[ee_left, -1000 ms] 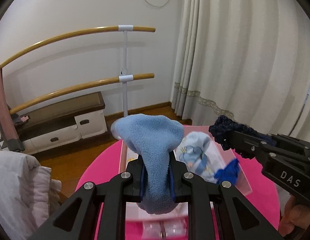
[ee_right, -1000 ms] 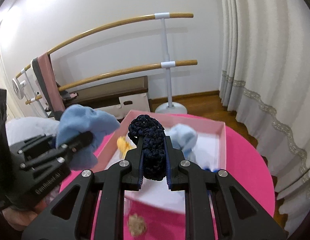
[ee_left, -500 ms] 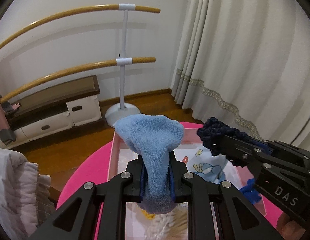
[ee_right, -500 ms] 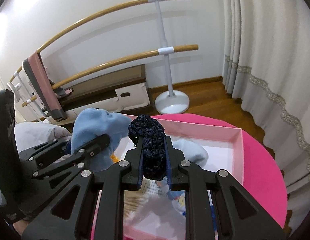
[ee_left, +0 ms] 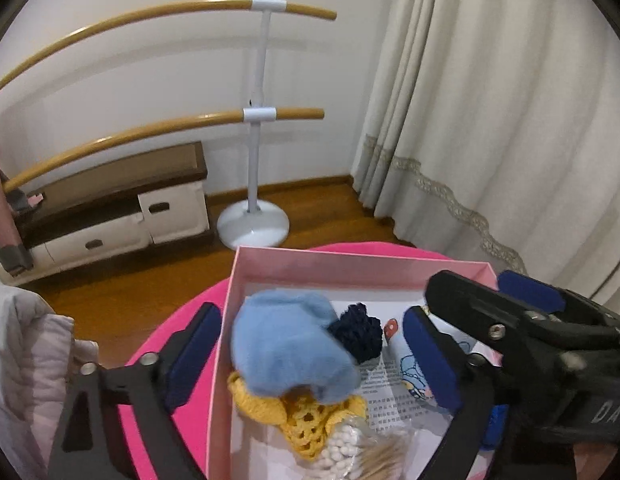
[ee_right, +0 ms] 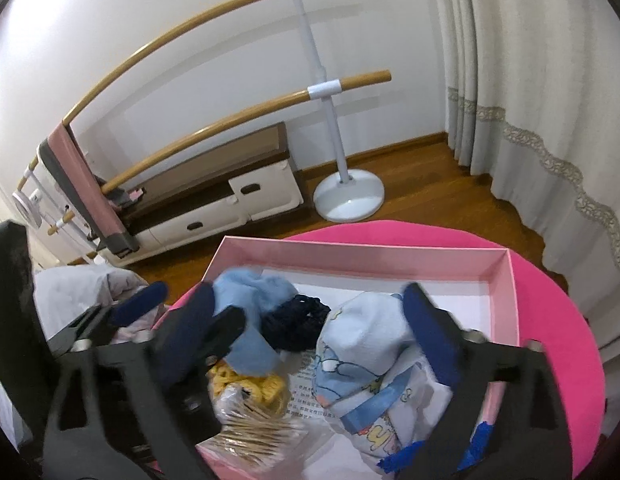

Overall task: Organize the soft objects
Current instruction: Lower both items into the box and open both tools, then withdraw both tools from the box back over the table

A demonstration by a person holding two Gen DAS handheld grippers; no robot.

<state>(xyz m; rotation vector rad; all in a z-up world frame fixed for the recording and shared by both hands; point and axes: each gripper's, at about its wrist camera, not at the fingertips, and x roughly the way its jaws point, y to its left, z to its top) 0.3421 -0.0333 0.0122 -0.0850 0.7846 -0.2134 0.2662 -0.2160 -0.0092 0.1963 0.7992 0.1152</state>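
Note:
A pink box [ee_left: 350, 264] [ee_right: 350, 254] sits on a round pink table [ee_right: 558, 312]. A light blue fleece piece [ee_left: 290, 348] [ee_right: 250, 296] lies in the box on a yellow crochet piece [ee_left: 294, 412] [ee_right: 250, 386]. A dark navy knitted piece [ee_left: 358, 332] [ee_right: 294, 322] lies beside it. My left gripper [ee_left: 310, 352] is open and empty above the fleece. My right gripper [ee_right: 310, 332] is open and empty above the navy piece and a white-blue cartoon cloth [ee_right: 362, 356] [ee_left: 414, 364].
A bag of cotton swabs [ee_left: 362, 452] [ee_right: 254, 416] lies at the box's near end, with a printed paper [ee_left: 382, 396] under the items. Beyond the table stand a ballet barre [ee_left: 254, 120], a low cabinet [ee_left: 110, 216] and curtains [ee_left: 490, 100]. A grey-white quilt [ee_left: 18, 360] lies left.
Both grippers opened over the box. The blue fleece piece dropped from the left gripper and the navy knitted piece from the right; both now lie in the box.

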